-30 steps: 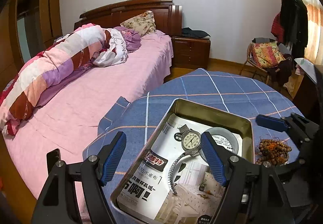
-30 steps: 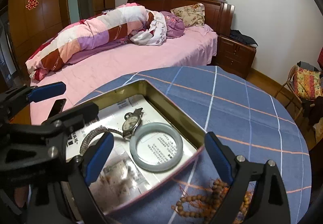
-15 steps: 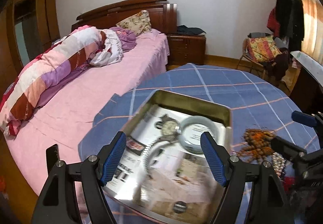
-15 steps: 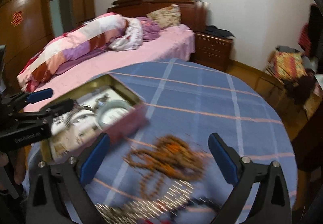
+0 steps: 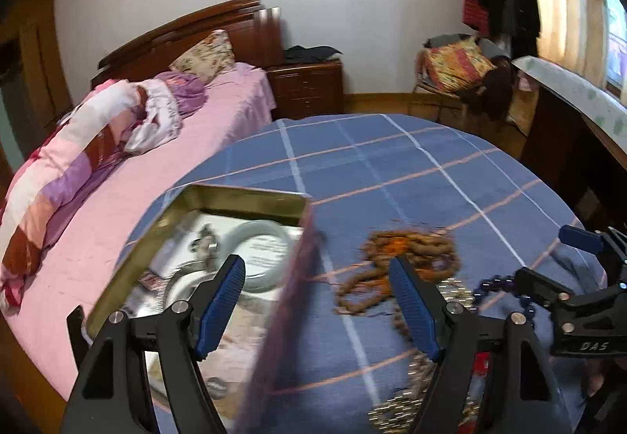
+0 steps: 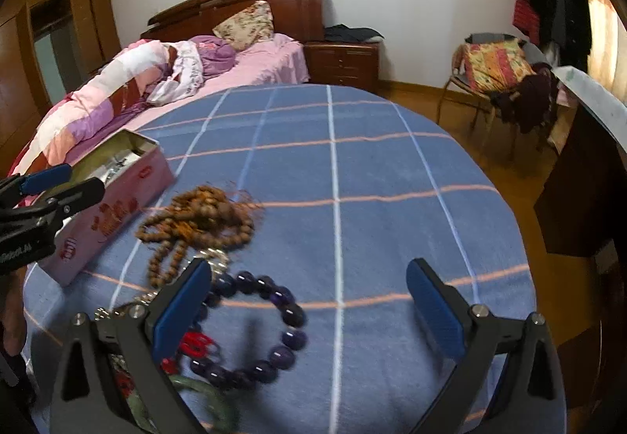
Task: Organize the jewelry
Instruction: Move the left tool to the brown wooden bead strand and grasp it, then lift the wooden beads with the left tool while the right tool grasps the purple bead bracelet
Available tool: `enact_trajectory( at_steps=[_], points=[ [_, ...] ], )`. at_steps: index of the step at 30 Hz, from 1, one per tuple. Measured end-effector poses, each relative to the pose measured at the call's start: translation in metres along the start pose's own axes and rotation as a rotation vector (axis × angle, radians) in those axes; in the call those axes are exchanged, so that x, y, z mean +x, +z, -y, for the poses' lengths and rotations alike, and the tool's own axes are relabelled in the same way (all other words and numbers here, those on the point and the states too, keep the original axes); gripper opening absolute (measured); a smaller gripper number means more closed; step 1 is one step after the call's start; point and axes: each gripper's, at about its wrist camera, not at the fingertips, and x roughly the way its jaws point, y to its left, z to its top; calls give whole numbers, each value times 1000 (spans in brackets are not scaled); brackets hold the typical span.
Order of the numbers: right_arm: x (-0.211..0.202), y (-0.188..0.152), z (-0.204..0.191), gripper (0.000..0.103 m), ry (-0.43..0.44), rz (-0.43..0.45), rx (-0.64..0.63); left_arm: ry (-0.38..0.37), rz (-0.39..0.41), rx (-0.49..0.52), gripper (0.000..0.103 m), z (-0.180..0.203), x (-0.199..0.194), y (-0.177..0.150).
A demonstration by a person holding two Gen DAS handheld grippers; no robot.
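Observation:
A pink metal tin [image 5: 250, 197] [image 6: 113, 207] stands at the table's left; inside lie a pale jade bangle [image 5: 256, 238] and a wristwatch [image 5: 203, 242] on printed paper. A brown wooden bead necklace [image 5: 407, 254] [image 6: 196, 214] lies to the right of the tin. A dark purple bead bracelet [image 6: 254, 328] lies in front of it, with a silver chain [image 6: 213, 257] and a small red piece [image 6: 196, 344] beside it. My left gripper [image 5: 317, 308] is open and empty, over the tin's right wall. My right gripper [image 6: 309, 308] is open and empty above the purple bracelet.
The round table has a blue checked cloth [image 6: 352, 167]. A pink bed [image 5: 117, 167] runs along its left side. A wooden nightstand [image 6: 341, 58] stands at the back; a chair with cushions and clothes [image 6: 497, 69] and a dark cabinet [image 6: 580, 175] stand at the right.
Both grippers have swung to the right, away from the tin's inside and toward the loose jewelry on the cloth. Both stay open and empty.

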Motion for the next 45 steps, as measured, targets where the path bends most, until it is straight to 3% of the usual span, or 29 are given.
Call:
enact_trajectory(
  at_steps=[11, 17, 19, 20, 23, 25, 27, 32, 34, 36, 38, 40, 42, 45],
  points=[
    [-5, -8, 14, 102, 10, 27, 31, -78, -71, 76, 76, 49, 36, 7],
    [-5, -9, 18, 102, 6, 24, 52, -60, -130, 85, 76, 52, 64, 4],
    [-4, -8, 17, 102, -3, 17, 48, -69, -151, 64, 63, 47, 70, 1],
    [-3, -8, 16, 102, -5, 12, 41, -91, -168, 60, 45, 45, 73, -2],
    [-1, -9, 10, 101, -18, -2, 12, -136, -182, 39, 22, 42, 76, -3],
    [0, -10, 6, 98, -18, -20, -18, -151, -176, 32, 18, 40, 74, -3],
    [2, -12, 3, 86, -17, -42, -46, -162, -160, 19, 8, 38, 70, -4],
    [9, -15, 0, 76, 4, -100, -87, -169, -115, 21, 7, 37, 51, -5],
    [11, -17, -4, 68, 18, -125, -106, -164, -97, 17, 7, 35, 43, -6],
    [13, -18, -6, 54, 27, -144, -117, -164, -86, 8, 7, 32, 37, -8],
    [13, -19, -7, 53, 33, -148, -123, -162, -76, -1, 7, 29, 33, -10],
    [12, -21, -7, 42, 29, -143, -131, -157, -66, -16, 7, 25, 28, -11],
    [11, -21, -9, 21, 35, -134, -141, -155, -54, -27, 7, 21, 24, -10],
    [10, -21, -9, 17, 36, -128, -139, -141, -24, -33, 7, 16, 14, -10]
  ],
)
